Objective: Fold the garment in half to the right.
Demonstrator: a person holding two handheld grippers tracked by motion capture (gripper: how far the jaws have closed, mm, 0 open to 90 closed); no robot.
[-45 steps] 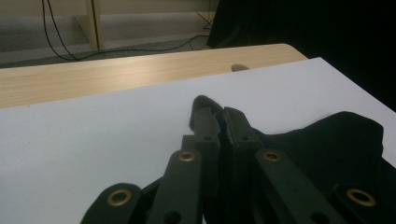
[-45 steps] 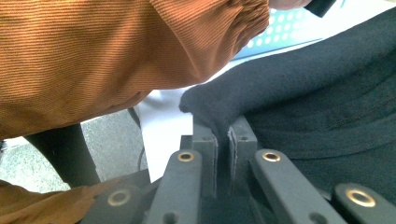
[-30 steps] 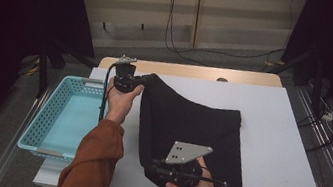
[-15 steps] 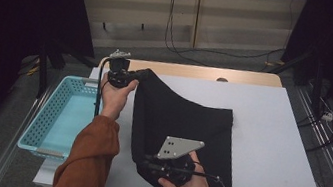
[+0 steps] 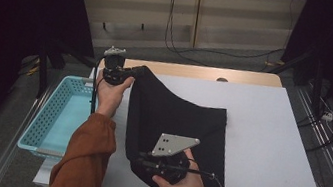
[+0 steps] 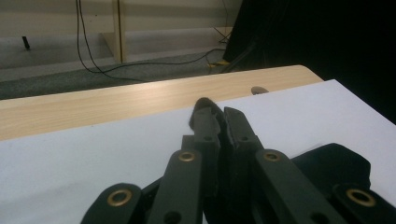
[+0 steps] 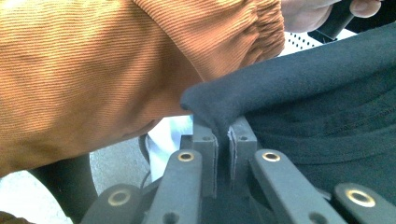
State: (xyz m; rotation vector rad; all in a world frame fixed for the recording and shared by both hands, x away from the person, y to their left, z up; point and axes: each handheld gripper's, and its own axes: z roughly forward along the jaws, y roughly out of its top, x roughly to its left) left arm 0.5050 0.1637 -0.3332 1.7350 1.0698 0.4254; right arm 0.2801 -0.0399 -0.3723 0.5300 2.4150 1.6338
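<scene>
Since a second ago my left gripper [image 5: 129, 73] has carried its corner of the black garment [image 5: 184, 127] up and toward the table's far left corner, and the left edge of the cloth has folded further inward; my right gripper [image 5: 155, 165] has hardly shifted. Both tools are clamped on cloth: in the right gripper view the jaws pinch a raised fold of the hem, and in the left gripper view the jaws are closed together with dark fabric caught between them. The garment lies on the white table cover [image 5: 273, 141], its right edge straight and flat, its left edge lifted between my two grips. Bare cover lies open to the right and beyond the cloth. A blue basket [image 5: 49, 120] sits just off the table's left edge, beside my orange sleeve [image 5: 85, 161].
</scene>
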